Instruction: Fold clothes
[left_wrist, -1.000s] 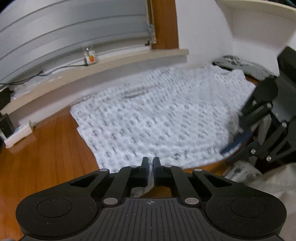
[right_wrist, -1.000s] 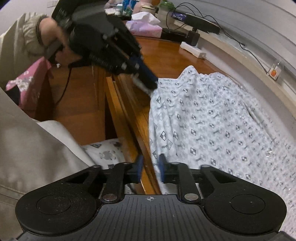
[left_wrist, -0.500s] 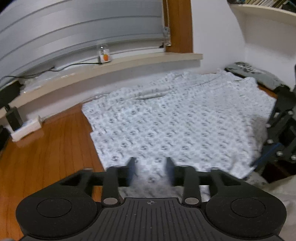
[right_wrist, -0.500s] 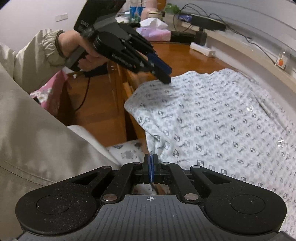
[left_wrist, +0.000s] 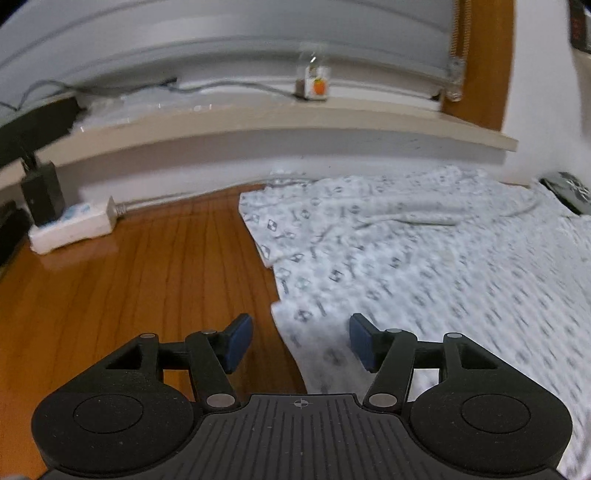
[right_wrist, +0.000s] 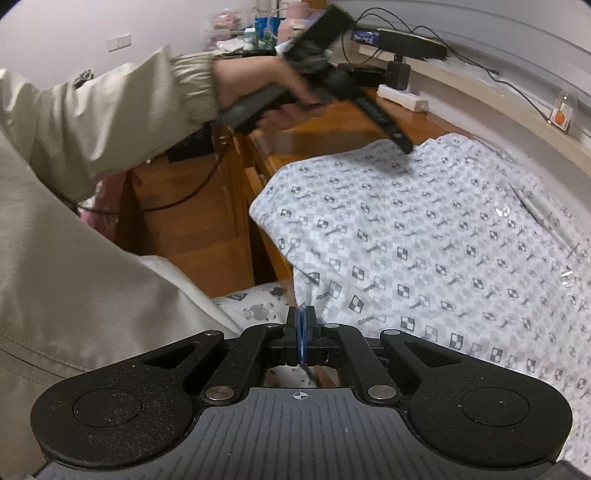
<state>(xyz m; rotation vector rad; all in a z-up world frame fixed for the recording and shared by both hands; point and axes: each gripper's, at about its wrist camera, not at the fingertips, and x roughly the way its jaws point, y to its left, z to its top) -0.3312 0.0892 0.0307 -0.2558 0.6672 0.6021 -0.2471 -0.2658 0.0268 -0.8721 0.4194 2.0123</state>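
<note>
Left wrist view: your left gripper (left_wrist: 301, 341), jaws opening, straddles the blurred patterned garment (left_wrist: 424, 266) edge on glossy wooden desk (left_wrist: 129, 288); your right gripper (right_wrist: 302, 332) pinches its hem.

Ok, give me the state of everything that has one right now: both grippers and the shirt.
left gripper: jaws opening, nothing gripped, shirt edge lying below the gap
right gripper: shut at the shirt's near edge; can't tell if cloth is pinched
shirt: spread flat on the wooden table, near edge hanging over the front
</note>
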